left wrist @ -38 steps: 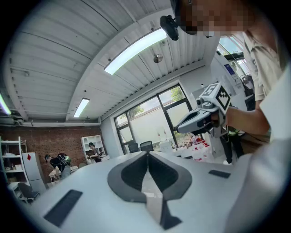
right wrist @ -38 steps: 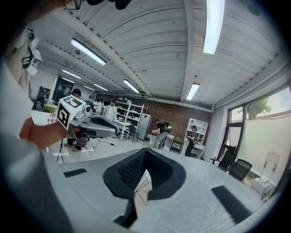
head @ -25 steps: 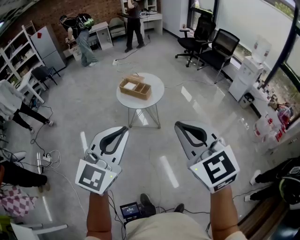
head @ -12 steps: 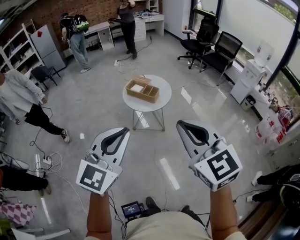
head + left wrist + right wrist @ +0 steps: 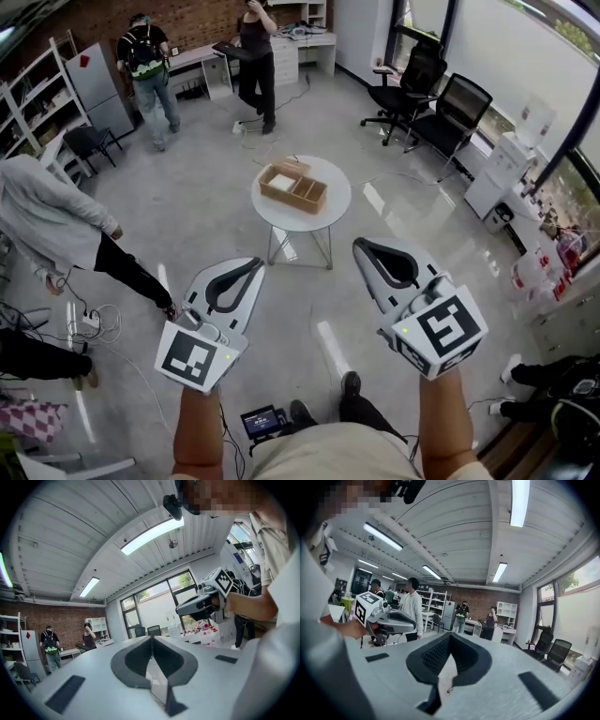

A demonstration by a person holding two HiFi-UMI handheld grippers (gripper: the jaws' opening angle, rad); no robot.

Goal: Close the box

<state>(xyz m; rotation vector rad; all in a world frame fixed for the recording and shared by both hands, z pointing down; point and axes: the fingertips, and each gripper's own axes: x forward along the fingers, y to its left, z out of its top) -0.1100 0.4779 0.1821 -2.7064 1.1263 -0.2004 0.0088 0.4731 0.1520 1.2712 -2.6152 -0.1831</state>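
In the head view a brown box (image 5: 293, 186) lies open on a small round white table (image 5: 330, 207), out in the middle of the floor. Its inside is split into compartments, one with something white in it. Both grippers hang well short of the table, side by side over the floor. My left gripper (image 5: 255, 263) (image 5: 151, 638) is shut with nothing between its jaws. My right gripper (image 5: 359, 246) (image 5: 450, 634) is shut and empty too. Each gripper view looks level across the room and shows the other gripper beside it, not the box.
A person in a grey top (image 5: 56, 220) walks at the left, close to my left side. Two more people (image 5: 145, 56) (image 5: 255, 47) stand by desks at the back. Office chairs (image 5: 448, 105) stand at the right near the windows. Cables (image 5: 89, 323) lie on the floor at the left.
The table with the box has drifted right and lower in the head view. The person in grey has come further in from the left. Both grippers stay shut, side by side.
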